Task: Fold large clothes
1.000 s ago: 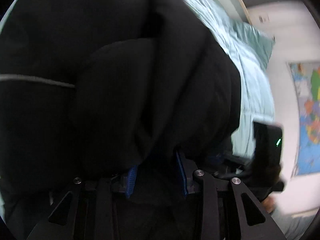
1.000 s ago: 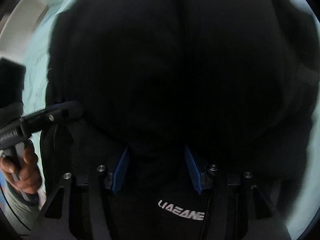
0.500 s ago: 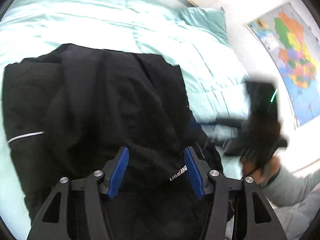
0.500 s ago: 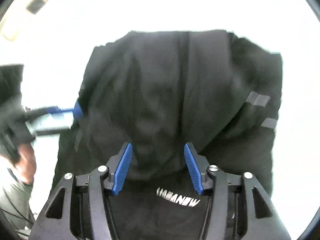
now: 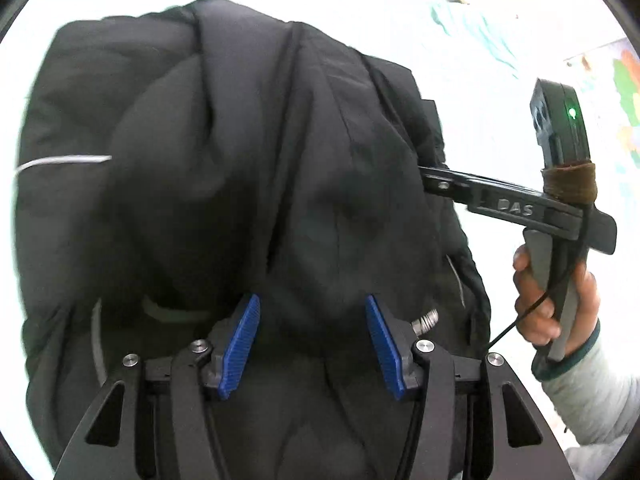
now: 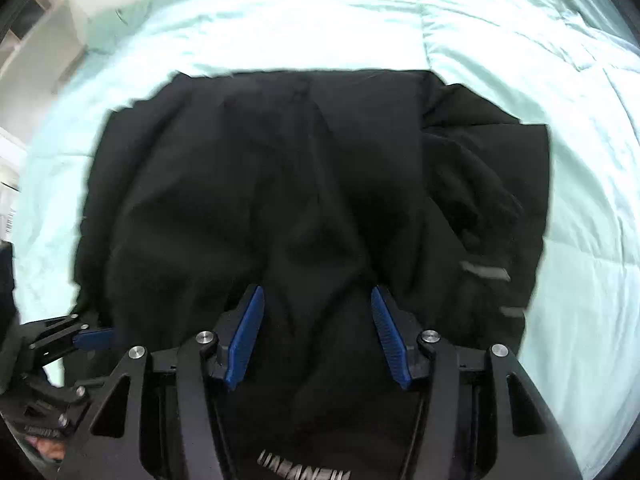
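A large black jacket (image 5: 248, 184) with thin reflective stripes lies bunched in folds on a pale green bed; it also fills the right wrist view (image 6: 304, 184). My left gripper (image 5: 312, 340) is open, its blue pads either side of a fold of the jacket's near edge. My right gripper (image 6: 316, 336) is open too, its pads apart over the near edge above white lettering. In the left wrist view the right gripper's fingers (image 5: 444, 182) reach into the jacket's right side. In the right wrist view the left gripper's blue fingertip (image 6: 94, 338) touches the jacket's left edge.
The pale green quilted duvet (image 6: 500, 40) spreads around the jacket on all far sides. A teal pillow (image 5: 472, 28) and a coloured wall map (image 5: 628, 92) lie to the far right. A white wall and frame (image 6: 36, 60) stand at the far left.
A second ago both grippers were closed on the jacket, held close to the cameras. The jacket has since dropped onto the bed, both grippers have opened and pulled back a little.
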